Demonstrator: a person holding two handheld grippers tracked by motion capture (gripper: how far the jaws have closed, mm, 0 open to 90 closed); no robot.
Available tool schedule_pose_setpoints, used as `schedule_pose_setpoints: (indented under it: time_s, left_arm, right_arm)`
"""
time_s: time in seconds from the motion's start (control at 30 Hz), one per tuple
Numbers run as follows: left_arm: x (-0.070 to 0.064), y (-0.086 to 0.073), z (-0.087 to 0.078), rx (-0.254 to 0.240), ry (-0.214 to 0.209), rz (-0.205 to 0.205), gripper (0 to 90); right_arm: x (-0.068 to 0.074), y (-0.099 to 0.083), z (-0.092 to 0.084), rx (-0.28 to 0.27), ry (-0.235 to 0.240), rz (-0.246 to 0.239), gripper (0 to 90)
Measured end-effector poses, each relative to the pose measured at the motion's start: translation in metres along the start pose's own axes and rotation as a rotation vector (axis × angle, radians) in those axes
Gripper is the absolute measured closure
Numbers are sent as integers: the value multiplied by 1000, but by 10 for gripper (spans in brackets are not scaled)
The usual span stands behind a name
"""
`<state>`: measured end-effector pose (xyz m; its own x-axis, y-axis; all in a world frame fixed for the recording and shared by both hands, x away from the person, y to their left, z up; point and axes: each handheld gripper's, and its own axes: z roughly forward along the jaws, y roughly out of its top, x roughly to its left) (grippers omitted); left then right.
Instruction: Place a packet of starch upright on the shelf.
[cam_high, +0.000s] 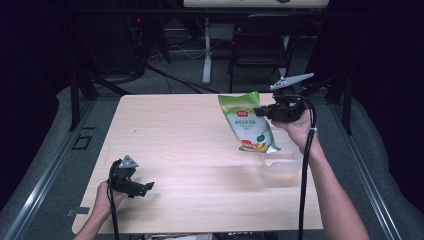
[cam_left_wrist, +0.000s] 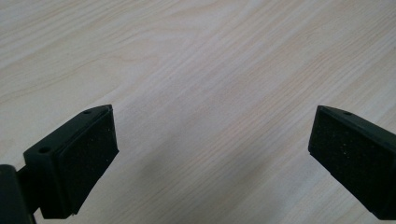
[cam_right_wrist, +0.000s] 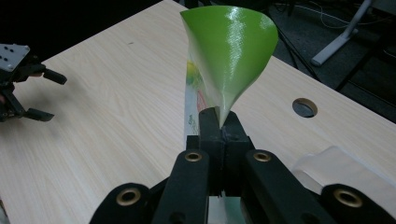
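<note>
Right gripper clamped on the upper edge of a green-and-white printed plastic snack bag — bag hangs lifted above the right side of the light wooden table, its bottom just over a clear shallow plastic container. In the right gripper view the bag's green top curls into a cone above the pinched jaws. Left gripper near the table's near-left corner — jaws wide apart, nothing between them.
</note>
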<state>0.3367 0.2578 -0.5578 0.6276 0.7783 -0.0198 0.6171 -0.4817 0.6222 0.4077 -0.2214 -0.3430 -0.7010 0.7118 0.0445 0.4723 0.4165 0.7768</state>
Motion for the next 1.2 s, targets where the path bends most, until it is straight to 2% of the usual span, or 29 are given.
schedule_pose_setpoints:
  time_s: [0.2,0.37,0.83,1.2]
  left_arm:
    - [0,0,0,-1,1,-2,11]
    - [0,0,0,-1,-1,-5,11]
    - [1,0,1,2,1,-8,11]
    - [1,0,1,5,-3,-7,11]
  right_arm:
    - [-11,4,-5,-5,-7,19,900]
    - [-22,6,-9,1,-44,24,900]
    - [-50,9,-17,-3,-103,50,900]
    - [-70,13,-15,-3,-135,55,900]
